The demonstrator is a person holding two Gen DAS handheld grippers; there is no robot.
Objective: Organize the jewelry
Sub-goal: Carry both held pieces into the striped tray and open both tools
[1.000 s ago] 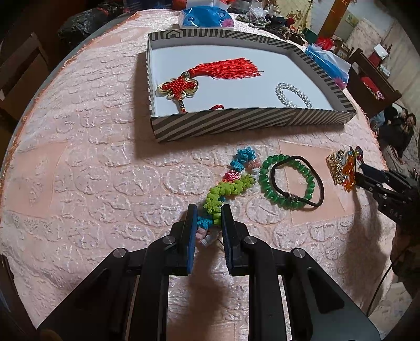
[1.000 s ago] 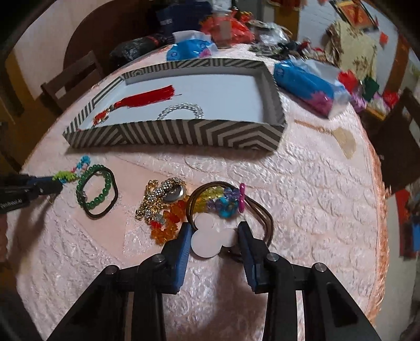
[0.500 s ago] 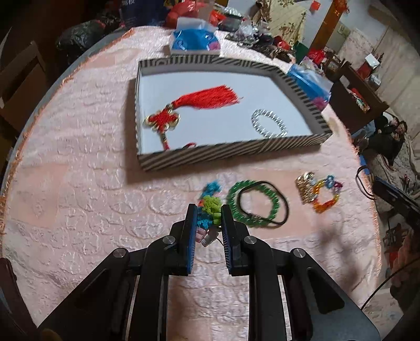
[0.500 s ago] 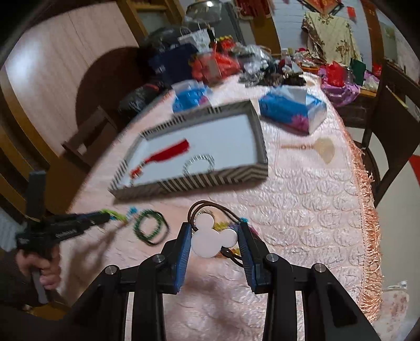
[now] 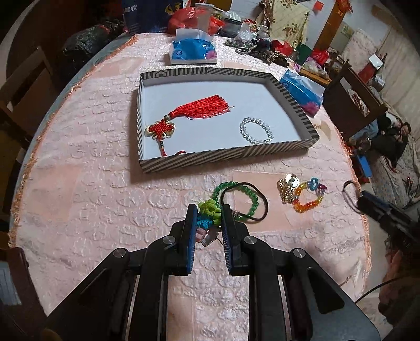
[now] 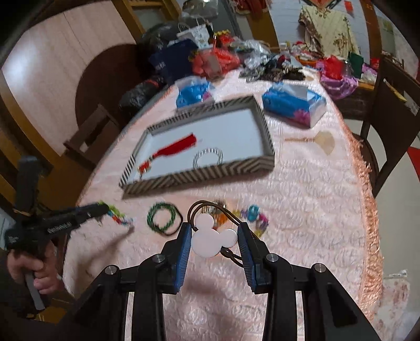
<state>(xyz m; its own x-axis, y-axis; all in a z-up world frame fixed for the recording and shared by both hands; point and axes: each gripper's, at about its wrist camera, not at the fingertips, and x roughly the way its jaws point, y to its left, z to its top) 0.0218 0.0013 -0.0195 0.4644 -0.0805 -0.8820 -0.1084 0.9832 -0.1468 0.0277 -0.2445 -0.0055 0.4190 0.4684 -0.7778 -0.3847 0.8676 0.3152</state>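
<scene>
Green and blue knotted cord [image 5: 208, 213] sits clamped in the left claw [image 5: 209, 223], its length running up the frame toward the striped tray [image 5: 225, 157]. Right claw [image 6: 214, 240] is clamped on a white mouse-shaped hair tie [image 6: 210, 238]. Between claws and tray lie a green bead bracelet [image 5: 252, 199] and orange beads [image 5: 304, 204] on the pink surface [image 5: 105, 183].

White Chinese characters "校" and one partly cut off on dark blue bag [image 5: 147, 13] at 11 o'clock beyond table. Lettering on left gripper [image 6: 103, 209] body too blurred to read.
</scene>
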